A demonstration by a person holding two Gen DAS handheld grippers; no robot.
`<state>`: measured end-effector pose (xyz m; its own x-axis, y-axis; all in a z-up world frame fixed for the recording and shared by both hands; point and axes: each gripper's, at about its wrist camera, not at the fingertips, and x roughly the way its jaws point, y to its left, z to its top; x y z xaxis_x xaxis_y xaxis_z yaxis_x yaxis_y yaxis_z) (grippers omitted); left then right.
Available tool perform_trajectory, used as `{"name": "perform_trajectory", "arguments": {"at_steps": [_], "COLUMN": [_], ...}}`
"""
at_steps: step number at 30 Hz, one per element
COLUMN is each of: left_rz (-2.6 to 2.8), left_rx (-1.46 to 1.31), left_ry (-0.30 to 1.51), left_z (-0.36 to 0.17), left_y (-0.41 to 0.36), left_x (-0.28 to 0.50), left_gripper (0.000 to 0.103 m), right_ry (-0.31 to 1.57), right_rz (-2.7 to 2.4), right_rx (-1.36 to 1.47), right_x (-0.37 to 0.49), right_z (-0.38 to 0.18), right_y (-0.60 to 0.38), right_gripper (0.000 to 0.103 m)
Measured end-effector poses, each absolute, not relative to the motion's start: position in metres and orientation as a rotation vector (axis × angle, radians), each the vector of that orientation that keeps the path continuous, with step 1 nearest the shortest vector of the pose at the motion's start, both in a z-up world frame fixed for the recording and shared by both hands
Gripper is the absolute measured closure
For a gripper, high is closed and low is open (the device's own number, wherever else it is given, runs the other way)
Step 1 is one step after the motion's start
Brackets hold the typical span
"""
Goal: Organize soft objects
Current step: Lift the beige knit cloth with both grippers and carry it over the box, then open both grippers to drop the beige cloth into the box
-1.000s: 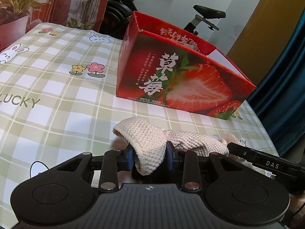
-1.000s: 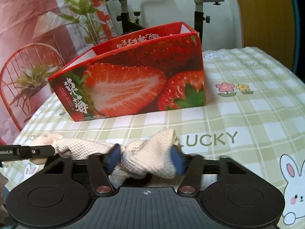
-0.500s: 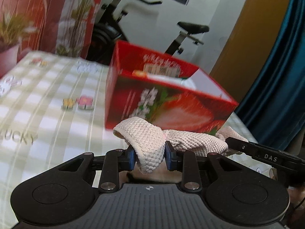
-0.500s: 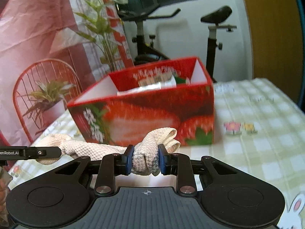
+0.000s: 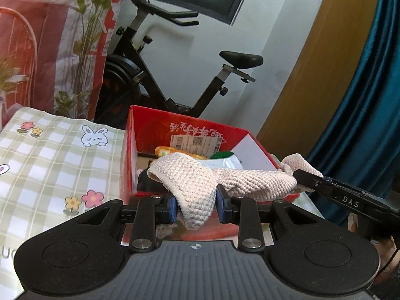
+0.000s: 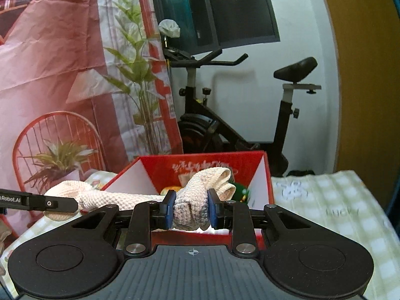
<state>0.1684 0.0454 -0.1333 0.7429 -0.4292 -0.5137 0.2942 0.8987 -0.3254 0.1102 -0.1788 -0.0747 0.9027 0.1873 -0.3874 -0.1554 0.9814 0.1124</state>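
Note:
A cream knitted cloth (image 5: 250,180) hangs stretched between my two grippers, above the near edge of the open red strawberry box (image 5: 150,130). My left gripper (image 5: 197,206) is shut on one end of the cloth. My right gripper (image 6: 191,208) is shut on the other end (image 6: 197,200); it also shows at the right of the left wrist view (image 5: 312,177). The box (image 6: 265,175) holds a yellow soft thing (image 5: 165,151), a green and white item (image 5: 225,158) and a dark object (image 5: 147,180).
The table has a green checked cloth (image 5: 50,155) with rabbits and flowers. An exercise bike (image 6: 225,125) stands behind the table. A red wire chair (image 6: 50,135) with a plant and a pink curtain (image 6: 50,50) are at the left.
Both grippers have lifted the cloth off the table and carried it forward, up to the box's open top. The right gripper closed tighter on its end.

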Motion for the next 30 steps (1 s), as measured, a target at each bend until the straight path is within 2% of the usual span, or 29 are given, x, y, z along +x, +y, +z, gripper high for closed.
{"name": "perform_trajectory", "arguments": {"at_steps": [17, 30], "left_rz": [-0.417, -0.416], "left_rx": [-0.229, -0.160], "left_ry": [0.833, 0.916], "left_z": [-0.157, -0.164], "left_y": [0.041, 0.019], "left_x": [0.242, 0.269], "left_gripper": [0.071, 0.069], "right_ry": [0.576, 0.717], "right_rz": [0.162, 0.156], "right_rx": [-0.066, -0.075], "right_x": [0.189, 0.227], "right_z": [-0.110, -0.126], "right_y": [-0.169, -0.164], "right_gripper": [0.079, 0.079]}}
